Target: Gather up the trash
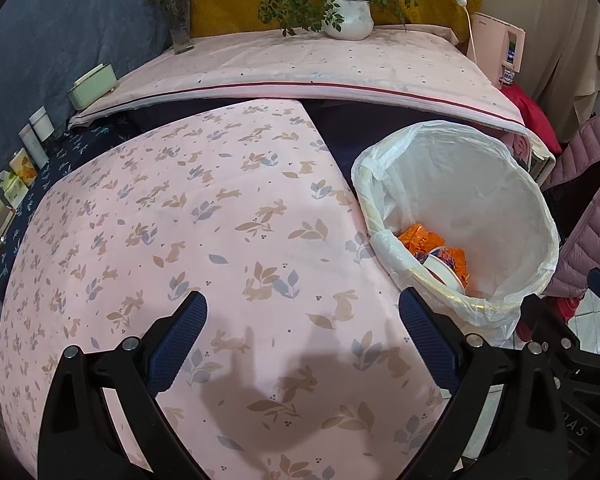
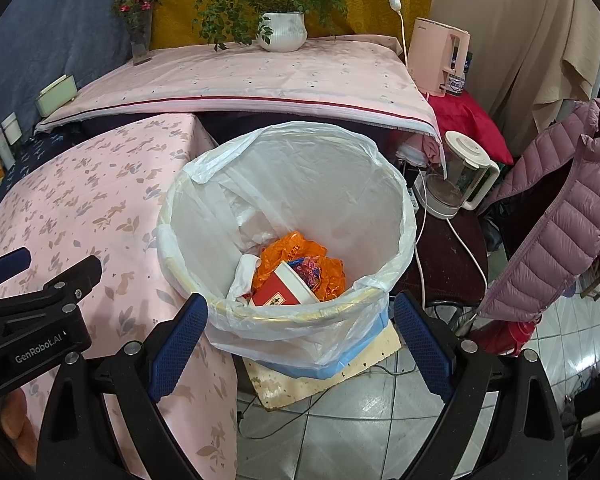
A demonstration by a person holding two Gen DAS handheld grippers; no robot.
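The bin point(image 2: 284, 216) mouth gapes wide, with trash point(image 2: 296, 272) only at its bottom. The table point(image 1: 172, 232) edge presses its left; kettle point(image 2: 460, 176) and jacket point(image 2: 560, 216) crowd the right.

Bin liner point(image 2: 332, 184): thin translucent glossy plastic. Beside it, tablecloth point(image 1: 188, 240): matt printed cloth. Below, floor tiles point(image 2: 360, 432): glazed, glossy.

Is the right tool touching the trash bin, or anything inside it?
Apart. The right wrist view shows the right tool open and empty, its fingers spread either side of the trash bin without visible contact.
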